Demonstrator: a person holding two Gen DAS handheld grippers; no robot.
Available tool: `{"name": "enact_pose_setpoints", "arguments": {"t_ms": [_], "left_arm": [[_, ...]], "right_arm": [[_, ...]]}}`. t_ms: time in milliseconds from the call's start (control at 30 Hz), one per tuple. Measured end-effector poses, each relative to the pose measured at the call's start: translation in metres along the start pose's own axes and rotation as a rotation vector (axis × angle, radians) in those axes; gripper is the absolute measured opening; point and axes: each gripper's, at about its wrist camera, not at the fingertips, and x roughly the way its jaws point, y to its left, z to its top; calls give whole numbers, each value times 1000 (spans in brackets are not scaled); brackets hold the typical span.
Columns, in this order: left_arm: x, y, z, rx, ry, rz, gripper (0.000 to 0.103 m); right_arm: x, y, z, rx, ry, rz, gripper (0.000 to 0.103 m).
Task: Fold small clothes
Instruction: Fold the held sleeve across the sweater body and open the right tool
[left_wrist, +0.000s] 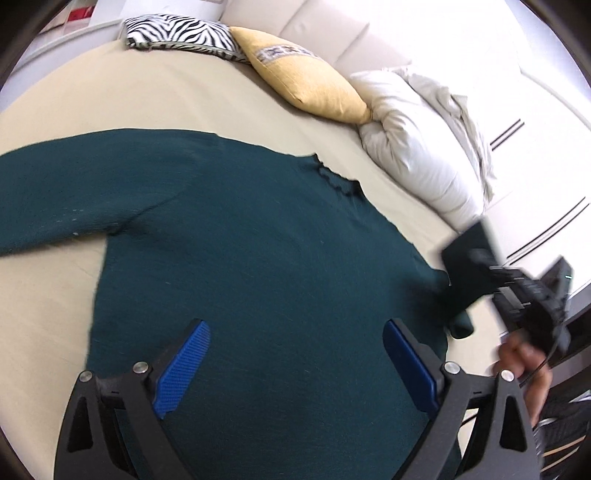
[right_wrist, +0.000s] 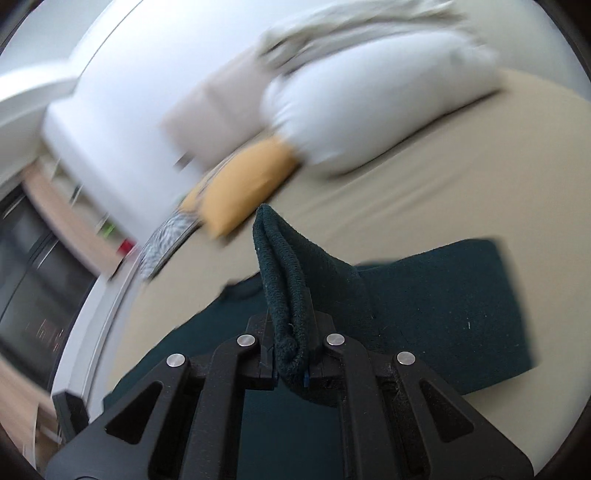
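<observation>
Beige bed (left_wrist: 221, 96) carries the green sweater (left_wrist: 258, 240), spread flat. Right gripper (right_wrist: 290, 363) is clenched on its cuff (right_wrist: 284, 280); left gripper (left_wrist: 295, 365) hovers released. The sleeve should be laid straight across the chest, without dragging the body.

Dark green sweater (left_wrist: 258, 229) spread flat on a beige bed (left_wrist: 110, 99).
The left gripper (left_wrist: 295, 354) hovers wide open above its lower body; at right, a blurred right gripper (left_wrist: 476, 266) seems to pinch a sleeve.
</observation>
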Motion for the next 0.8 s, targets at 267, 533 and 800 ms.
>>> {"name": "enact_pose_setpoints", "arguments": {"t_ms": [267, 533, 800], "left_arm": [[18, 19, 15, -56, 36, -55, 96], [86, -35, 30, 34, 132, -73, 92], [132, -65, 49, 122, 177, 56, 21]], "right_arm": [[116, 67, -113, -142, 299, -11, 23], [12, 9, -110, -58, 141, 35, 67], [-68, -64, -64, -87, -4, -177, 67]]}}
